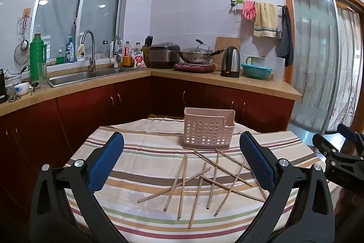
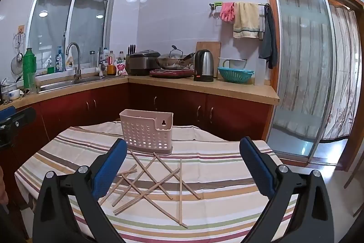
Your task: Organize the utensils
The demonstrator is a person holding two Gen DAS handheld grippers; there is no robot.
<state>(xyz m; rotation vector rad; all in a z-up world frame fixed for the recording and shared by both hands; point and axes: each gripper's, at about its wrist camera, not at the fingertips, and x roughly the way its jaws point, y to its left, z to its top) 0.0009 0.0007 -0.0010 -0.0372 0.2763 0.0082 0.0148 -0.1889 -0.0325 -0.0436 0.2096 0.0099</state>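
Note:
Several wooden chopsticks lie scattered and crossed on the striped tablecloth; they also show in the right wrist view. A pink perforated utensil holder stands upright behind them, seen as well in the right wrist view. My left gripper is open and empty, above the table's near side. My right gripper is open and empty, also above the near side. The right gripper shows at the right edge of the left wrist view.
The small table stands in a kitchen. Behind it are red cabinets, a counter with a sink, a wok, a kettle and a teal colander. A sliding glass door is at right.

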